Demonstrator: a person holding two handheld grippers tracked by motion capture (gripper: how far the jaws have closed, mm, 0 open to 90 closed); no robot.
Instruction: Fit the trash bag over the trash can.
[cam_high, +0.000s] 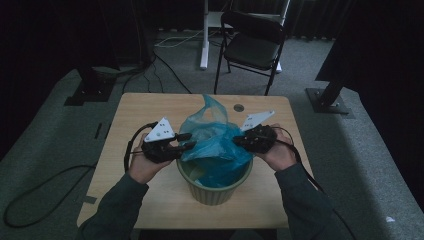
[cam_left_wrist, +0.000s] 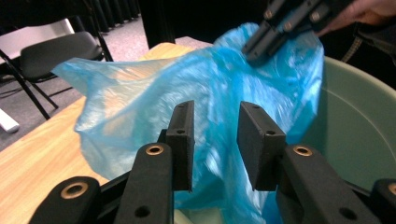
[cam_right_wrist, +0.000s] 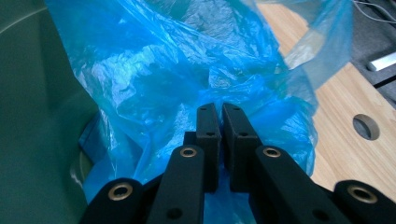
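1. Lining the green bucket (cam_high: 215, 192) with the blue plastic bag (cam_high: 216, 145) looks like the job in hand; the bucket stands at the lower middle of the high view on the wooden table (cam_high: 150, 107), and the bag bulges up out of its mouth, one loose tail rising toward the upper middle of the frame.

2. The right gripper (cam_high: 239, 141) sits right of centre in the high view, its jaws nearly together. In the right gripper view (cam_right_wrist: 220, 112) only a narrow slit shows between them, with blue film bunched round it (thin plastic seems to be pinched there, and the left gripper view, upper right, shows those same jaws nipping the bag's top edge).

3. The left gripper (cam_high: 186, 140) sits left of centre in the high view. In its own view (cam_left_wrist: 215, 140) the jaws stand apart with a clear gap; the bag lies just beyond and between them, not pressed by either pad.

4. The relation that matters: the bag's free edge lies straight ahead of the open left jaws, running across them from upper left to upper right of the left gripper view, while the bucket's rim curves off at the right. The left gripper is the one free to take hold, so I judge a short push forward and a close would catch the film.
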